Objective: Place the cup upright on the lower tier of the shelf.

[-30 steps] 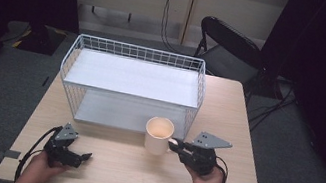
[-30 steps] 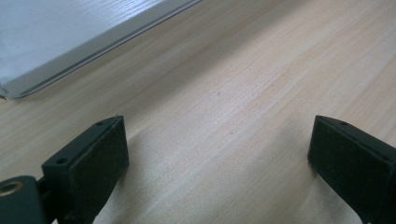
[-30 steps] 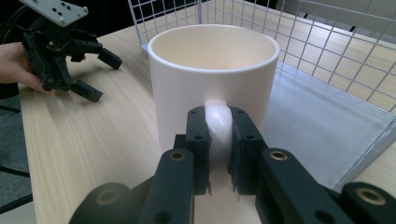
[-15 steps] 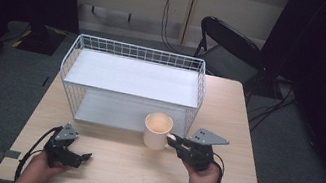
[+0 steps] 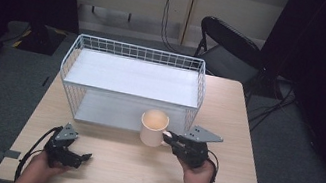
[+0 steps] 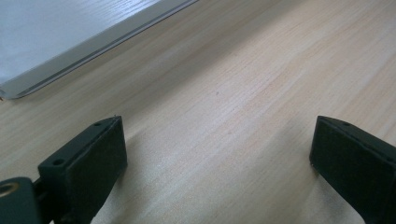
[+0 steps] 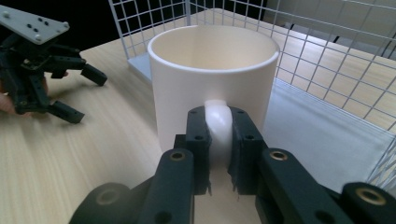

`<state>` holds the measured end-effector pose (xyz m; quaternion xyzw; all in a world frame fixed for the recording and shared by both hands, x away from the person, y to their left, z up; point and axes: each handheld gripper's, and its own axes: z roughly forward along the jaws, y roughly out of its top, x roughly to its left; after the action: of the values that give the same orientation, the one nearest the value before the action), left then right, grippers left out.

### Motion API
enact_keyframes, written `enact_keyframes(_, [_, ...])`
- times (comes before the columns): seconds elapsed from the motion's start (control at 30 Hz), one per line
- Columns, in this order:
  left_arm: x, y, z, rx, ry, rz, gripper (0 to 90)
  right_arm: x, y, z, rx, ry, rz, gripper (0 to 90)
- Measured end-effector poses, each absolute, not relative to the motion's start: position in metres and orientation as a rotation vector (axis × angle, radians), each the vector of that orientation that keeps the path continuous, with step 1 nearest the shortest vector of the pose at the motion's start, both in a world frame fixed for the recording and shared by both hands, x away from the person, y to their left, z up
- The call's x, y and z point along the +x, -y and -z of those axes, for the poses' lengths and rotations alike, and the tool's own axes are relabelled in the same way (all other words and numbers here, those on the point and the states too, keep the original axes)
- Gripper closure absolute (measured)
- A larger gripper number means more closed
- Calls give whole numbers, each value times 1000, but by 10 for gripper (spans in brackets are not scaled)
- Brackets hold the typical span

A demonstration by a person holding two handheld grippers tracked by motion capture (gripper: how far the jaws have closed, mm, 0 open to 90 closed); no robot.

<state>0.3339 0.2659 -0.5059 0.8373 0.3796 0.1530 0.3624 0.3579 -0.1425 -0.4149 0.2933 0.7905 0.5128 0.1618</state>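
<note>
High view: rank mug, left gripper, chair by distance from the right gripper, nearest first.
1. Mug: handle clamped in the right gripper, just to its left.
2. Left gripper: across the table's near edge, left.
3. Chair: beyond the table's far edge.

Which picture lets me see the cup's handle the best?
The right gripper view. The handle is close up there, pinched between the right gripper's jaws, on the cup. In the high view the cup is small and its handle mostly hides behind that gripper. The left gripper view looks at the table instead.
</note>
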Motion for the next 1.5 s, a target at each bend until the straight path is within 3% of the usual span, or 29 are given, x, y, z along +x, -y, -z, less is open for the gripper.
enact_keyframes(1.5, [334, -266, 506, 2158, -974, -394, 33, 382, 113, 431, 910, -2099, -1372, 804])
